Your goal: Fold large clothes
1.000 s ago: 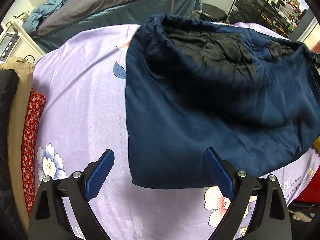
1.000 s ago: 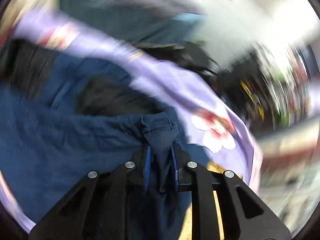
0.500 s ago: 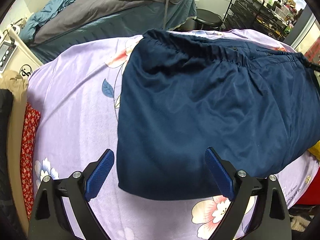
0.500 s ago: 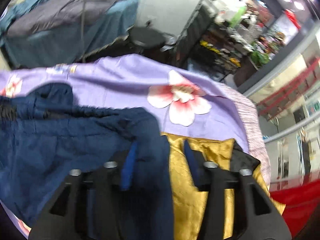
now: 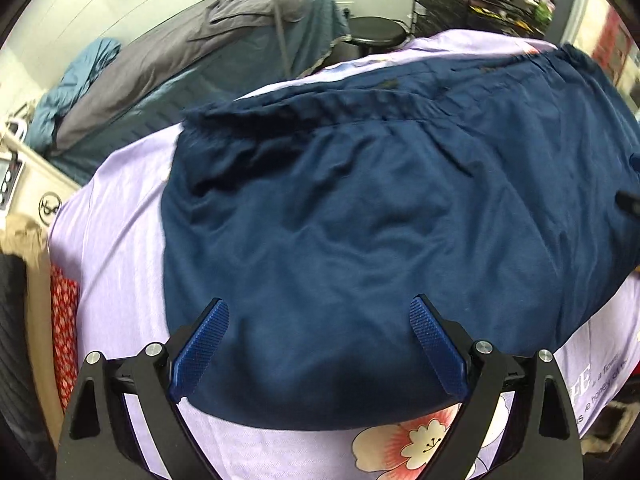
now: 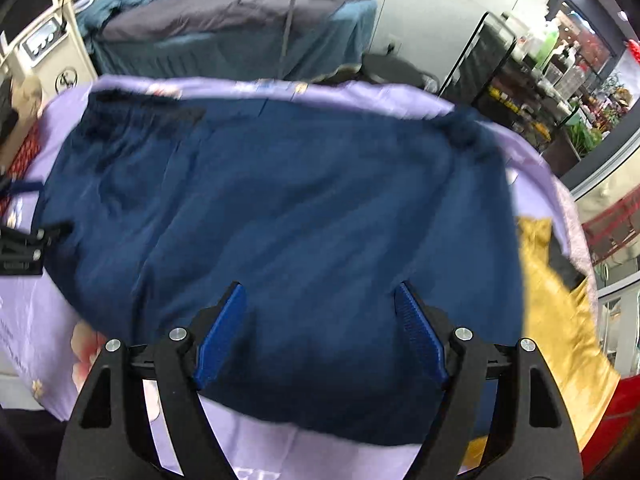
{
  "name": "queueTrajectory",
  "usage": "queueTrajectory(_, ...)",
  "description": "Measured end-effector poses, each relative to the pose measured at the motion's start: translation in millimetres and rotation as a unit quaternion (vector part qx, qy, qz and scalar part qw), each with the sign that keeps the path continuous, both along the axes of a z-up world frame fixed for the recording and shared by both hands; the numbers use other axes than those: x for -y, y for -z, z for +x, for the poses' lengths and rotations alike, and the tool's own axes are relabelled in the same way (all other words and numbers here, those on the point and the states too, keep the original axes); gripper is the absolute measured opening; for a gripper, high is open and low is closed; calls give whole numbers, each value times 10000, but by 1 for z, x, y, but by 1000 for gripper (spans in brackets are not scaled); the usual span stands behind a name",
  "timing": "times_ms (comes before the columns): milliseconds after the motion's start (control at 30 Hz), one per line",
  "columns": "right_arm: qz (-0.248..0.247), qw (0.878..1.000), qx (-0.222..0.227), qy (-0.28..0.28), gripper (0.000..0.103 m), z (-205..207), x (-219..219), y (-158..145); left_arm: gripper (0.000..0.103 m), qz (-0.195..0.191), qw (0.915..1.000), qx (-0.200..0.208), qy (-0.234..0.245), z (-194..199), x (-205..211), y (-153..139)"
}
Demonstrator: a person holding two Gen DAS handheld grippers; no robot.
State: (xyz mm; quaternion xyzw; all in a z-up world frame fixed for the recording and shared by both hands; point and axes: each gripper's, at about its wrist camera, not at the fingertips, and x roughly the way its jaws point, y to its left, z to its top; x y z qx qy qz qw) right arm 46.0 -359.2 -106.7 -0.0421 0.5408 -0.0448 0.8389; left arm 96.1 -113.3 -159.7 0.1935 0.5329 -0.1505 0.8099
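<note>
A navy blue garment (image 5: 360,240) with a gathered elastic waistband lies folded and spread flat on the lilac floral sheet (image 5: 116,216); the right wrist view shows the same garment (image 6: 300,208) on the sheet (image 6: 280,452). My left gripper (image 5: 318,340) hovers above its near edge, jaws wide, nothing between the pads. My right gripper (image 6: 320,328) hangs over the garment's near right part with its jaws opening and no cloth pinched. The left gripper's tip (image 6: 24,252) shows at the left edge of the right wrist view.
A yellow cloth (image 6: 560,320) lies right of the garment, near the sheet's edge. Red patterned fabric (image 5: 64,320) and beige cloth (image 5: 36,292) lie at the left. Behind stand a grey-and-teal covered bed (image 5: 224,52), a black stool (image 5: 376,32) and a wire rack (image 6: 520,80).
The right gripper let go of the blue cloth it pinched, opened wide and pulled back. The garment's dark lining is now covered; it lies flat. The left gripper drifted over its near edge.
</note>
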Motion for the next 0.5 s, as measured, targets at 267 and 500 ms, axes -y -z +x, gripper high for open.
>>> queueTrajectory(267, -689, 9971, -140, -277, 77, 12, -5, 21, 90, 140, 9996, -32, 241, 11, 23, 16)
queueTrajectory(500, -1173, 9928, -171, -159, 77, 58, 21, 28, 90, 341, 9988, 225, 268, 67, 44, 17)
